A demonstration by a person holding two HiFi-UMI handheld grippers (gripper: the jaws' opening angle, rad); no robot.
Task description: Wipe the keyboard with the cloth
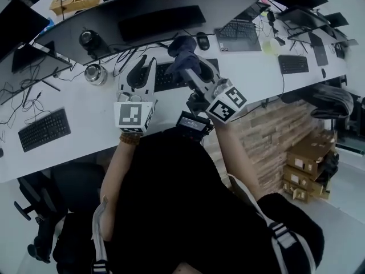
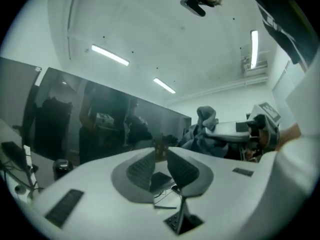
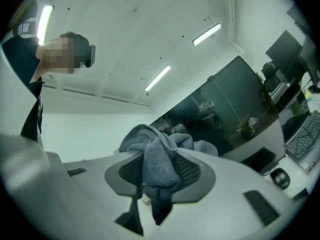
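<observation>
Head view: both hand-held grippers are up off the surface, with the keyboard under them. The right hand-held gripper pinches the grey cloth, clear of the keys. The left hand-held gripper is nearly pressed together and empty. No wiping contact now. Wipe pending or finished, can't tell which.

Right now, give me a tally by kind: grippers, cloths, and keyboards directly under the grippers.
Grippers: 2, the left gripper and the right gripper
Cloths: 1, the blue-grey cloth in the right gripper
Keyboards: 1, the black keyboard
Total: 4
</observation>
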